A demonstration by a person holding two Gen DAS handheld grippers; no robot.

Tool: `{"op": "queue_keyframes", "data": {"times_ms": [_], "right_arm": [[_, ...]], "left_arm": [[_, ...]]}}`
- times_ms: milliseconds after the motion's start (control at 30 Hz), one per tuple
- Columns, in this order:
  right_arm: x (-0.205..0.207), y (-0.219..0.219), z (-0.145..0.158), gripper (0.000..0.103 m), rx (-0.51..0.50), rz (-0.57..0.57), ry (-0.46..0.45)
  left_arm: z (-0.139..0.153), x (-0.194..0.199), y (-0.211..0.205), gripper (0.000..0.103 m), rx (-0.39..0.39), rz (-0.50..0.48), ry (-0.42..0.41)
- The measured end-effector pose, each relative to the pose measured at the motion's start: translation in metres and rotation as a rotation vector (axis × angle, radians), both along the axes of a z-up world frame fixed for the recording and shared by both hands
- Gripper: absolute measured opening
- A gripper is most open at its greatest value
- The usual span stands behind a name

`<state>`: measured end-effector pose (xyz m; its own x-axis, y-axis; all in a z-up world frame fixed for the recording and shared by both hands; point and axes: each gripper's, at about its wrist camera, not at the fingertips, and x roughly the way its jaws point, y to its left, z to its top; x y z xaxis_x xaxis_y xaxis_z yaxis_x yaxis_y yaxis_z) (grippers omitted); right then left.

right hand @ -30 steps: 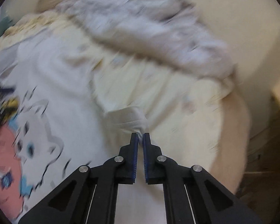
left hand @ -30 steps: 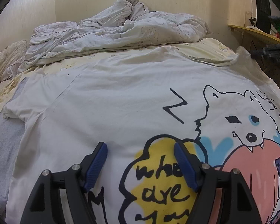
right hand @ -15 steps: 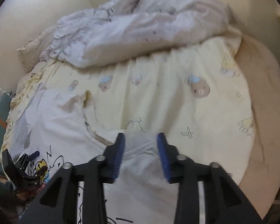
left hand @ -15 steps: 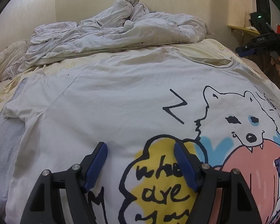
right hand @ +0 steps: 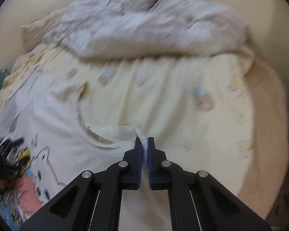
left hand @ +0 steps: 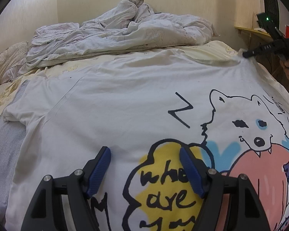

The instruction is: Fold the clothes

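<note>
Rumpled duvet [left hand: 123, 36] heaped at far end of bed [right hand: 183, 104], beyond shirt [left hand: 115, 104]; shirt spread flat on bed; print reads "whe... are..." in yellow bubble; left gripper [left hand: 145, 164] jaws wide apart over shirt, holding nothing; right gripper [right hand: 144, 144] jaws pinched closed on shirt edge by collar.

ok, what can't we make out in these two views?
- Left wrist view: T-shirt hem and the speech bubble's lower text, cut off by the frame edge and left gripper.
- Right wrist view: motion blur smears the duvet and bedsheet prints.
- Right gripper: pinched fabric's extent hidden between the fingers.
</note>
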<state>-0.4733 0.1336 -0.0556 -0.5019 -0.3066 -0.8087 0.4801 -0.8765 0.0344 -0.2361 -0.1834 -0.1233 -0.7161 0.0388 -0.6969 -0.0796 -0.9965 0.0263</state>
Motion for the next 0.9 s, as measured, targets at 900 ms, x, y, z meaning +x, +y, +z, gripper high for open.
{"op": "queue_keyframes", "data": {"times_ms": [900], "right_arm": [[-0.073, -0.164, -0.027, 0.028, -0.157, 0.155, -0.218]], "left_arm": [[0.001, 0.001, -0.002, 0.075, 0.005, 0.003, 0.011]]}}
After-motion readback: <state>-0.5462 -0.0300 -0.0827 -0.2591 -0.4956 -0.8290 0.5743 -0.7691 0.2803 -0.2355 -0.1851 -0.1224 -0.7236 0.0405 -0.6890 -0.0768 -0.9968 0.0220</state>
